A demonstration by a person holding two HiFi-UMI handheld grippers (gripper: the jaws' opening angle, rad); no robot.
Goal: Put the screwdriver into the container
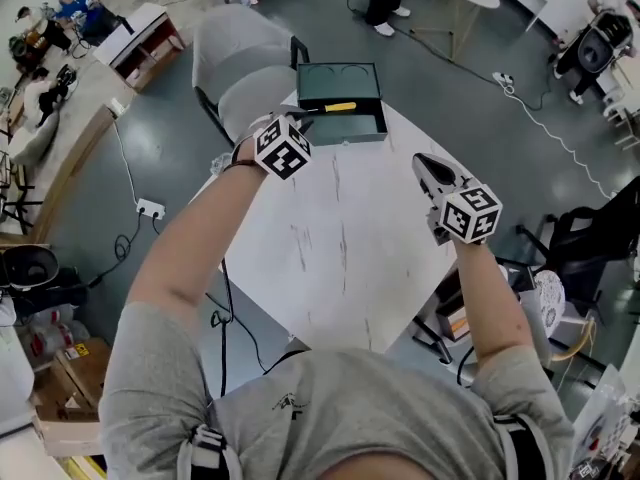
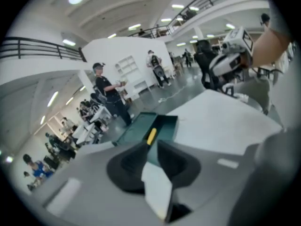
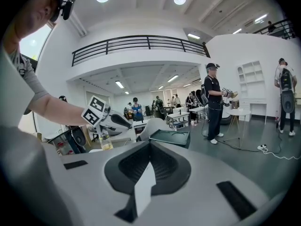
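Lying flat, the screwdriver (image 1: 335,107) is sitting inside the container (image 1: 350,131) at the far edge of the table (image 1: 340,228), its yellow handle showing against the green tray, so by my reading the job is looking done. The left gripper (image 2: 150,149) is hanging above the table just short of the container, its jaws standing a little apart with nothing between them; that is looking like a hand clearing off after a release. The right gripper (image 3: 149,147) is hovering well to the side, jaws together and empty, seemingly just keeping out of the way. The screwdriver's dark shaft is melting into the tray, so its tip is proving hard to place. The left gripper view is blurring, and in the head view the marker cube is hiding that gripper's jaws. The right gripper view is catching only the container's raised lid, not its contents.
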